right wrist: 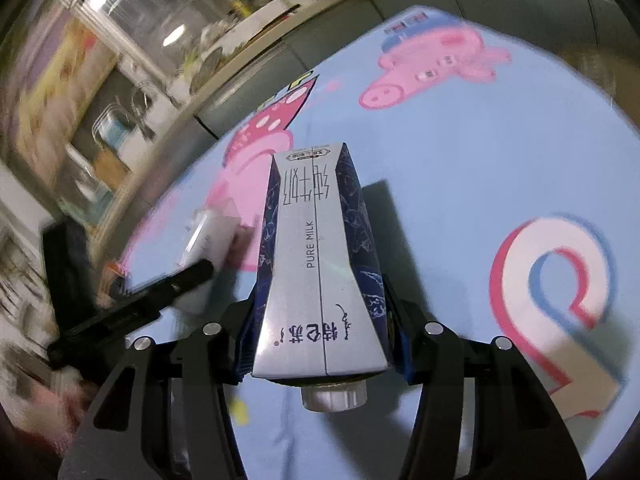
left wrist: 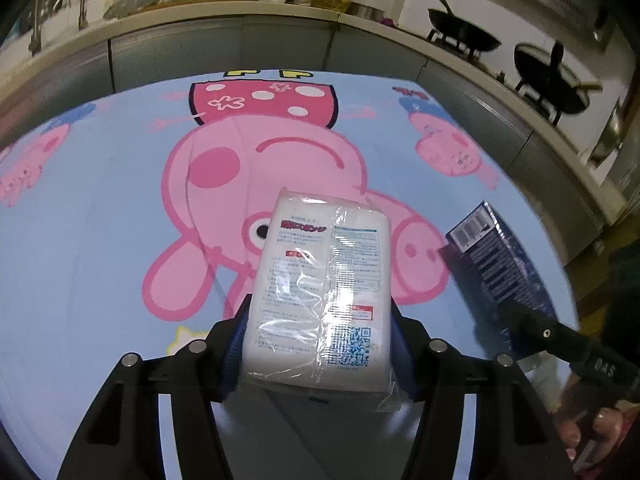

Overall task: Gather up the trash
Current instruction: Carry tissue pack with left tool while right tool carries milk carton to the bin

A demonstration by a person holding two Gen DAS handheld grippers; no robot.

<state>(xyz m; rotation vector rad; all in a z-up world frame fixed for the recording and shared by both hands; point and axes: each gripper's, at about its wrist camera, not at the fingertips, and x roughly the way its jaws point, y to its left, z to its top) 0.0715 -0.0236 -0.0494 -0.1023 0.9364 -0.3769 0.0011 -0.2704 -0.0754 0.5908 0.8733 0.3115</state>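
The biggest thing I see is the light blue tablecloth with pink cartoon pigs (left wrist: 100,240), which fills the middle of both views. Behind it, along the top of the left wrist view, runs a grey kitchen counter (left wrist: 240,36), with two black woks (left wrist: 464,36) at the upper right.

Next in size is the dark blue and silver milk carton (right wrist: 320,280), in the centre of the right wrist view. My right gripper (right wrist: 320,344) is closed on its two blue side faces; the silver face with the words "PURE MILK" looks at the camera, and the grey screw cap (right wrist: 334,398) points toward the bottom of the frame. In the left wrist view the same carton shows at the right edge.

Smaller is the white rectangular packet wrapped in clear printed plastic (left wrist: 320,292), in the lower centre of the left wrist view. My left gripper (left wrist: 320,344) is clamped on its long sides.

So both pieces of trash are in the tongs, above the cloth. I see no bin in either view, so I cannot tell where to carry them. I think the good way now is to keep both grips firm and the wrists steady, because the plastic wrap looks slippery and the carton walls may bend inward.
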